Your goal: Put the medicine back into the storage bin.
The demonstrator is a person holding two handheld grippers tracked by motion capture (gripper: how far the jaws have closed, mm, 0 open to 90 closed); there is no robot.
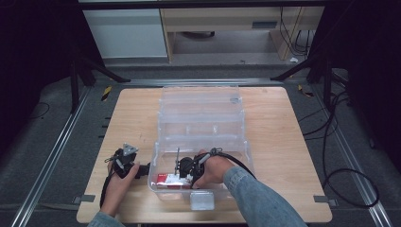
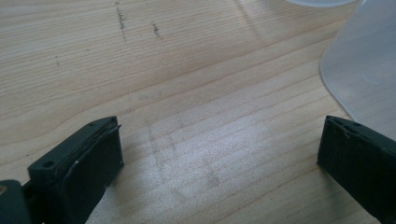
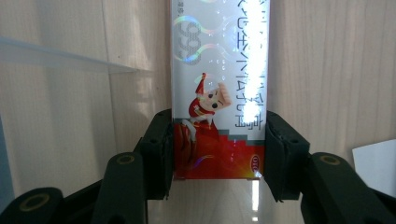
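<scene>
Two grippers at near table edge in high view: right gripper [image 1: 185, 171] down inside clear bin [image 1: 246, 142] on red box [image 1: 166, 179], wrist bent left; left gripper [image 1: 126, 163] outside bin's left wall, low over table [image 1: 283, 142]. Left gripper view: jaws spread wide, empty. Right gripper view: jaws flank box sides, touching; probably releasing or lifting, so keep level, clear of bin wall.

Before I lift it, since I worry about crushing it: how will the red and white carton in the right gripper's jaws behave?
The carton looks like thin, probably light card, so it may dent under a hard squeeze. Its glossy face could slip. The right gripper clamps one end, so it may droop.
</scene>
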